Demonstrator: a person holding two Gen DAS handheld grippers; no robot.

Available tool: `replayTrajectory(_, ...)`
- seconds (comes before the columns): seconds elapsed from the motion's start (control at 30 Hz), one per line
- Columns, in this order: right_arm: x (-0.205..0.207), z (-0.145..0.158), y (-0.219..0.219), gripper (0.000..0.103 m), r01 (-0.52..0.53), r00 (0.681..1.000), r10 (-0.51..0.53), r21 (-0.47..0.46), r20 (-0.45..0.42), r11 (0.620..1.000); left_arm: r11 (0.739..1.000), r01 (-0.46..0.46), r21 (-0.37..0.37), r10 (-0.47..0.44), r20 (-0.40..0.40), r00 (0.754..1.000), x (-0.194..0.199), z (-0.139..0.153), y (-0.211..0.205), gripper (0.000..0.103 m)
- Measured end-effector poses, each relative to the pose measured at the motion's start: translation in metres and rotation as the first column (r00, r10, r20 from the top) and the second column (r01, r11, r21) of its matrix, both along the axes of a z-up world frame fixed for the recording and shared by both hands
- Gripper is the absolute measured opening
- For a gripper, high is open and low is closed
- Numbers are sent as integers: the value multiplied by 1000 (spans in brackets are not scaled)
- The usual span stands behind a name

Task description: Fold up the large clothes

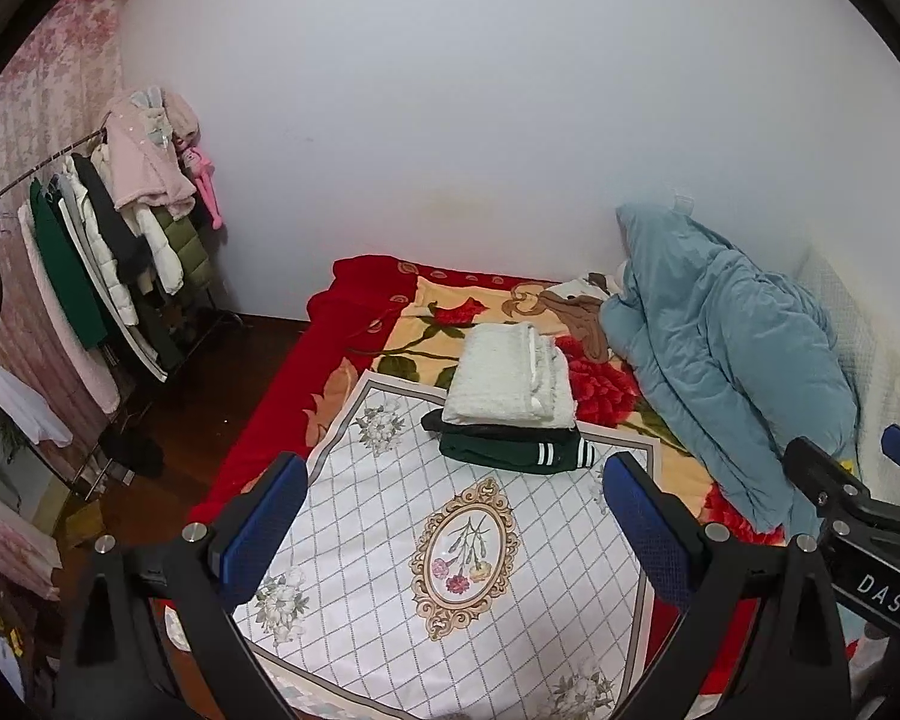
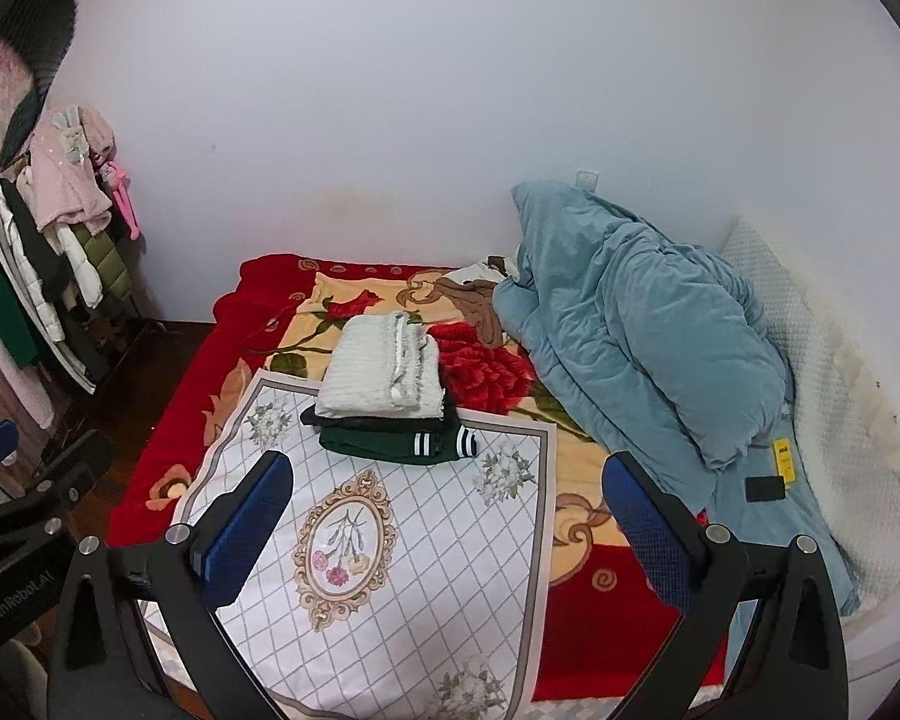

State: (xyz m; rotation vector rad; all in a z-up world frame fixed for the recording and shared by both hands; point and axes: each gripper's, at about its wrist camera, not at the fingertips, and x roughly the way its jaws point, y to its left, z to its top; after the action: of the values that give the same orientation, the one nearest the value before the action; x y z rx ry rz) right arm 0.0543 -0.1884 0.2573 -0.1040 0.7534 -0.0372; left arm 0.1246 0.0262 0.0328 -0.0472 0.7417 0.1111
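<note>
folded stack [image 1: 510,399] on mat [image 1: 426,570] | quilt [image 1: 732,360] right | rack [image 1: 108,276] left

Black-framed grippers, blue-padded fingers [image 1: 270,516], silver screws, white "DAS" lettering.

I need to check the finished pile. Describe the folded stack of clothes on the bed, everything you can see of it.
The folded stack holds three layers: a white, ribbed, fuzzy-looking garment on top, a thin black layer beneath, and a dark green garment with white-striped cuffs at the bottom. It lies flat, straddling the far edge of the white diamond-patterned cloth and the floral blanket. Neither gripper touches it.
</note>
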Motion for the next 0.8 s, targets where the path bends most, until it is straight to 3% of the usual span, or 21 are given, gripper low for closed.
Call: replayTrajectory(0.8,8,-3,-10,103,-7,1000,7,5,-10,1000,1000,7,10,-7,5,1000,0,2,0,101)
